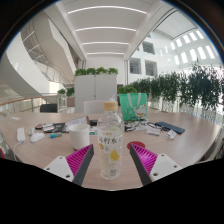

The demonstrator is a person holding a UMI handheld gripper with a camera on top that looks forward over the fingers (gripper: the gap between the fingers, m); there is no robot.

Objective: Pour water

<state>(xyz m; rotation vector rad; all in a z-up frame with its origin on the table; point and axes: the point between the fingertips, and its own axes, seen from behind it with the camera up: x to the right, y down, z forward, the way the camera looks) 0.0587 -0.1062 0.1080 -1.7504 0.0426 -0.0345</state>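
Observation:
A clear plastic water bottle with a white cap and a white-and-yellow label stands upright between my fingers, on the wooden table. My gripper is open around it. The left magenta pad lies close to the bottle's side. The right pad shows a small gap to it. The bottle's base is low between the fingers, and I cannot tell whether it rests on the table. No cup or glass shows close to the bottle.
Beyond the bottle, the table holds a green bag, a white bowl-like thing, a grey laptop-like thing and small dark items on both sides. A white planter and a row of plants stand behind.

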